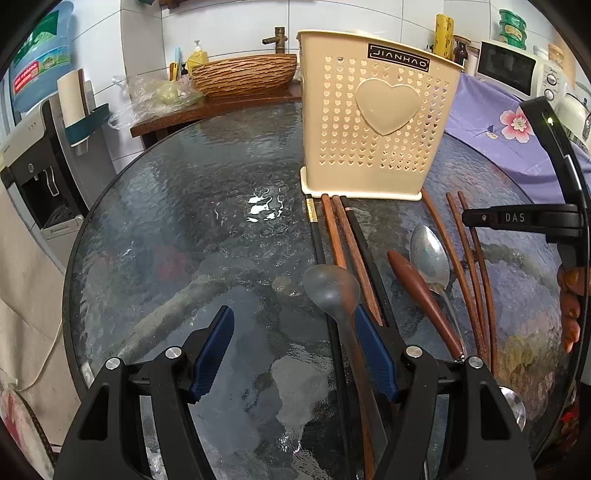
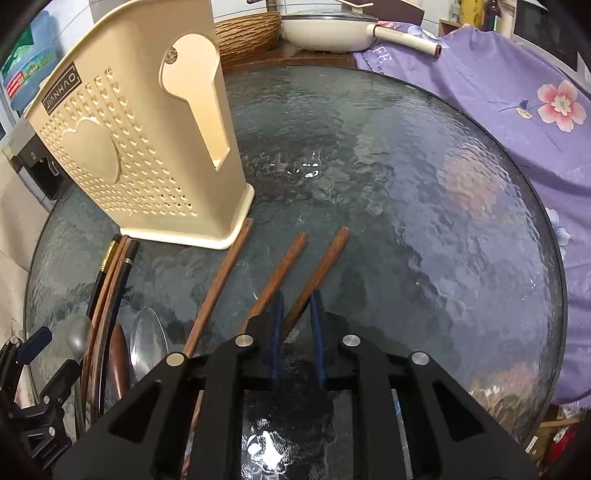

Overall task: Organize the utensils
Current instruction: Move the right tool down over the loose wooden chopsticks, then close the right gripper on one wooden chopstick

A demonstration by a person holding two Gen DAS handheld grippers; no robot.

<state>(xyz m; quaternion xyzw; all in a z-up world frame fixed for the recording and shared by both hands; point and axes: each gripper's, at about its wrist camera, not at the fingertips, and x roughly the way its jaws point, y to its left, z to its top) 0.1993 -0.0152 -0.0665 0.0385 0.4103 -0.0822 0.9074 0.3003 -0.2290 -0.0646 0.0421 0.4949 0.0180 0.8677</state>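
- right claw (image 2: 296, 314) narrowed on one brown wooden chopstick (image 2: 320, 267), blue pads either side
- a second chopstick (image 2: 281, 269) lies just left of it, outside the pads
- beige utensil holder (image 2: 140, 147) stands upright on the glass counter (image 2: 424, 192)

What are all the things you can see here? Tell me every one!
table: one, dark glass, round, under everything
utensil holder: one, cream with hearts, standing at the back of the table
chopsticks: about seven, five brown and two black, lying in front of the holder
clear spoon: one, see-through, across the chopsticks
metal spoon: one, silver, between the chopsticks
wooden-handled utensil: one, brown, beside the metal spoon
cloth: one, purple with flowers, right of the table
pan: one, white, on the counter behind
left gripper: black and blue, open
right gripper: black and blue, a brown chopstick between its fingers; grip unclear
hand: one, holding the right gripper
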